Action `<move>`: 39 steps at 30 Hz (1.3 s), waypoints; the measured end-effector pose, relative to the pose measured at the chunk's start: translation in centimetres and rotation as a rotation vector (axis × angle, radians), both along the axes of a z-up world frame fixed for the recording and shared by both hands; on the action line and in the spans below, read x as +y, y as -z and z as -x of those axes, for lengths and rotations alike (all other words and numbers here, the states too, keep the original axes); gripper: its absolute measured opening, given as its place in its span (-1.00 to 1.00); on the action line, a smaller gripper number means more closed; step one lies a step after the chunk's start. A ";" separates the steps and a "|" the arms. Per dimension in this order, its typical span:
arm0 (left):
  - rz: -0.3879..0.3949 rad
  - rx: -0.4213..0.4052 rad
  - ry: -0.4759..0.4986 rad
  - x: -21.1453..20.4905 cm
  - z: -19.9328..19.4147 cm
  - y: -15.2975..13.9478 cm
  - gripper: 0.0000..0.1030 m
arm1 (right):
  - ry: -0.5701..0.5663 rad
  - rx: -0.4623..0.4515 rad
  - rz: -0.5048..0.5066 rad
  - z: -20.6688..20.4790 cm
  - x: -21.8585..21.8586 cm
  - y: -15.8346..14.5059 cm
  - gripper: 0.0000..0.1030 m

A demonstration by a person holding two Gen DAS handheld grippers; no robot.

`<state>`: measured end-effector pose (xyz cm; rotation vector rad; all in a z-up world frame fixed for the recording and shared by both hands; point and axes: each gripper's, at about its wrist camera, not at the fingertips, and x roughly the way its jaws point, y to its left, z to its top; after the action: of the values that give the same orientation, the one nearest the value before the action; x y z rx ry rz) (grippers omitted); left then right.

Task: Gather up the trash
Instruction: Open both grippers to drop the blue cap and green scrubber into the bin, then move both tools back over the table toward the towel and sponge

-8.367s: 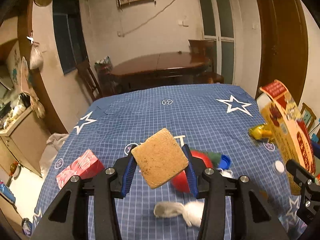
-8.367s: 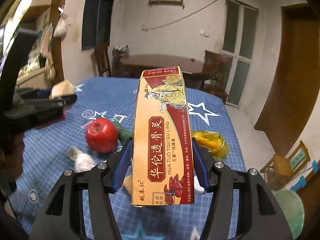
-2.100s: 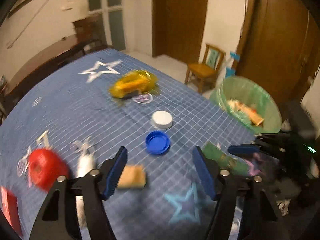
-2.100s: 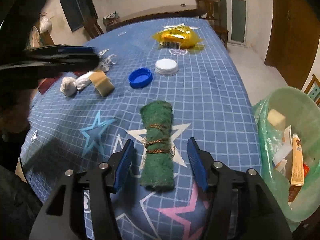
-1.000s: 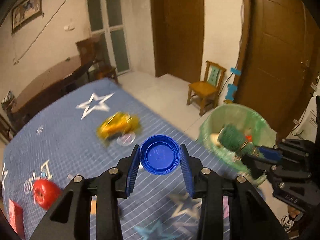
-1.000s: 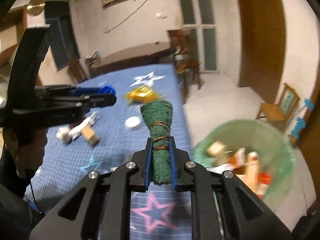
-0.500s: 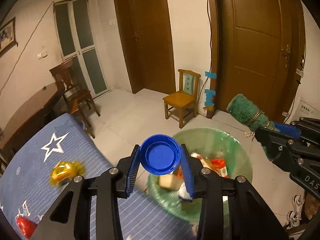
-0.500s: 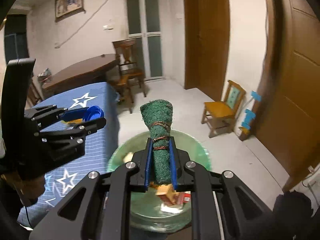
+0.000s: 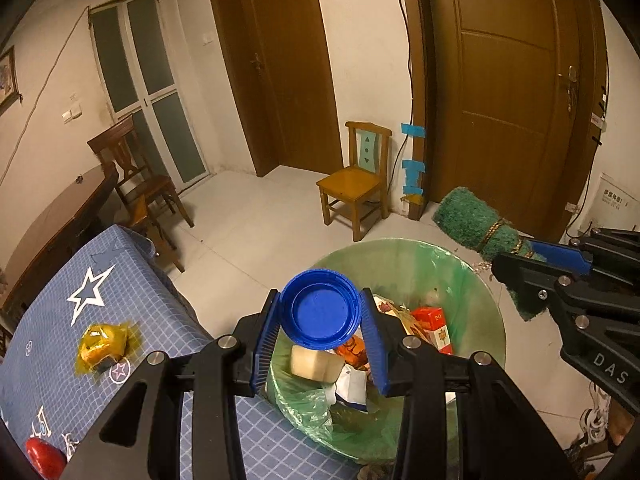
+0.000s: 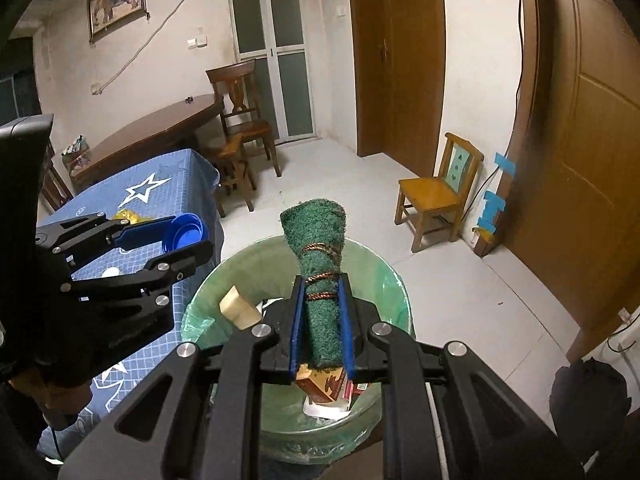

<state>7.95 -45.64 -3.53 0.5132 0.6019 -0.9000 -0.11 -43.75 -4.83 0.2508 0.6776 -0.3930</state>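
In the left wrist view, the left gripper has its fingers clamped on a round blue cap, hollow side facing the camera, above the green-lined bin holding cartons and wrappers; a yellow wrapper lies on the tabletop at nine o'clock. In the right wrist view, the right gripper pinches a rolled green scouring pad, wire-bound, upright over that bin, a small wooden chair at two o'clock.
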 end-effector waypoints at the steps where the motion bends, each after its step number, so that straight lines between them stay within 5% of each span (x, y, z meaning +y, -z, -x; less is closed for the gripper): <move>1: -0.002 -0.003 0.001 -0.1 0.2 0.0 -0.21 | 0.001 0.000 -0.002 0.0 -0.1 0.1 -0.72; 11: -0.035 0.035 0.005 -0.7 -0.8 1.0 -0.20 | -0.013 0.015 -0.019 -1.7 -0.9 1.6 -0.59; 14: -0.044 0.069 -0.015 -0.9 -2.1 1.5 0.22 | -0.001 0.027 -0.037 -2.4 -1.7 2.3 -0.38; 26: -0.045 0.088 -0.055 0.9 -3.6 2.3 0.22 | -0.007 0.030 -0.033 -2.4 -0.3 2.8 -0.38; 39: 0.041 0.100 -0.171 10.7 -4.5 0.0 0.26 | -0.120 -0.005 0.016 -4.6 3.9 1.0 -0.38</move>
<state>12.41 -34.96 -3.55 0.3751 0.7057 -0.7776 4.51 -39.88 -5.86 0.1951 0.6804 -0.2831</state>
